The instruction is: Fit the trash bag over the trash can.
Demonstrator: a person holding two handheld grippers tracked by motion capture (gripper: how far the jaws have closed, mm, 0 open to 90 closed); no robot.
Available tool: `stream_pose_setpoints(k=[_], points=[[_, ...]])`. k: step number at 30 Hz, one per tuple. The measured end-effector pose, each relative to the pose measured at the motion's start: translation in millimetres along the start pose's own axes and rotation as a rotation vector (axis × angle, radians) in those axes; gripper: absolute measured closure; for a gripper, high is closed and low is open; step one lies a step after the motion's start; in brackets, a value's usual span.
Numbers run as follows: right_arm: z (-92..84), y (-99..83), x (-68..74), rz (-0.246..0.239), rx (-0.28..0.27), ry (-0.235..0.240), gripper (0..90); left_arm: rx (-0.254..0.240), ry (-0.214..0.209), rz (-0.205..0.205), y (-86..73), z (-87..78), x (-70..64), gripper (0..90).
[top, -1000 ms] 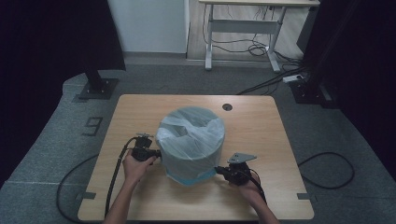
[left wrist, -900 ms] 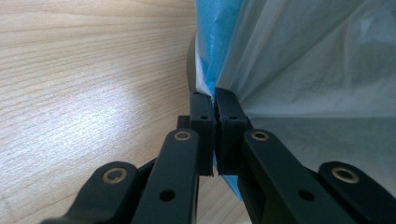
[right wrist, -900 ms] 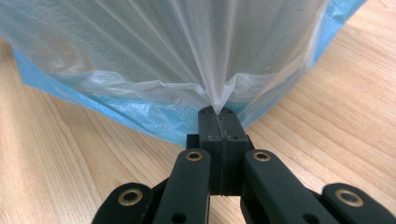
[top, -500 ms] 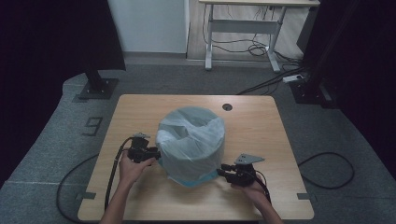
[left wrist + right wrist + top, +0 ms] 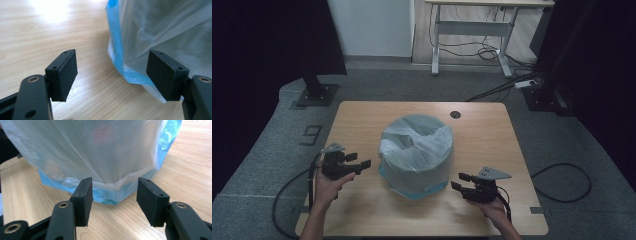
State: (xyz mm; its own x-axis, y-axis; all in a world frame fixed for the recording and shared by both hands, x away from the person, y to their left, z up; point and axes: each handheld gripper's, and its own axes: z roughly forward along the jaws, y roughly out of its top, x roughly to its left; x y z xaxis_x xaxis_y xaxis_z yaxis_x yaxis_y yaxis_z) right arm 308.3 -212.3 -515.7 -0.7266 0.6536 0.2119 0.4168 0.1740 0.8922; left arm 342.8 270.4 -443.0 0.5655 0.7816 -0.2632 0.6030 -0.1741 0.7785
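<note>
A round bin wrapped in a translucent plastic bag point(image 5: 416, 150) with a blue hem stands in the middle of the wooden table point(image 5: 492, 135). My left gripper point(image 5: 359, 161) hovers left of it, clear of the plastic. Its jaws have just been opening and nothing lies between them. In the left gripper view the left gripper point(image 5: 113, 65) frames bare wood, with the bag point(image 5: 162, 27) beyond the right pad. My right gripper point(image 5: 458, 181) sits at the bin's lower right, jaws also just opened and empty. In the right gripper view the right gripper point(image 5: 115, 192) faces the bag's blue hem point(image 5: 110, 195).
A round cable hole point(image 5: 455, 114) sits in the table's far edge. Cables trail from both grippers over the near edge to the grey floor. A white desk frame point(image 5: 472, 30) stands behind, and a black stand base point(image 5: 316, 92) at the far left.
Both grippers were shut at the bag's sides; now both are open and drawn back from it. The left hand moved left and up, the right slightly right.
</note>
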Motion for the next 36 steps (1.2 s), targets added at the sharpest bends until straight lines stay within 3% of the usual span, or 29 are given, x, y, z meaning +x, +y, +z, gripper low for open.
stream_pose_setpoints(k=[5, 12, 15, 22, 31, 36], points=[[-17.9, -6.7, -5.3, 0.023, -0.031, -0.015, 40.4, -0.049, -0.024, 0.080, 19.9, -18.3, -19.3, 21.7], [-44.0, -20.4, -12.4, 0.037, -0.037, -0.055, 33.8, -0.046, -0.074, 0.185, 45.5, -24.4, -49.1, 15.4], [-52.7, -25.1, -19.8, 0.055, -0.035, -0.073, 33.0, -0.058, -0.104, 0.176, 53.7, -22.8, -53.9, 15.5], [-71.0, -28.0, -30.5, 0.097, -0.075, -0.112, 33.0, -0.071, -0.108, 0.195, 72.0, -23.6, -69.8, 15.5], [-68.1, -31.7, -30.0, 0.100, -0.048, -0.104, 33.0, -0.045, -0.111, 0.190, 90.4, -15.2, -78.3, 15.7], [-64.3, -32.5, -27.9, 0.096, -0.031, -0.098, 33.0, -0.026, -0.106, 0.174, 106.9, -1.4, -86.0, 16.4]])
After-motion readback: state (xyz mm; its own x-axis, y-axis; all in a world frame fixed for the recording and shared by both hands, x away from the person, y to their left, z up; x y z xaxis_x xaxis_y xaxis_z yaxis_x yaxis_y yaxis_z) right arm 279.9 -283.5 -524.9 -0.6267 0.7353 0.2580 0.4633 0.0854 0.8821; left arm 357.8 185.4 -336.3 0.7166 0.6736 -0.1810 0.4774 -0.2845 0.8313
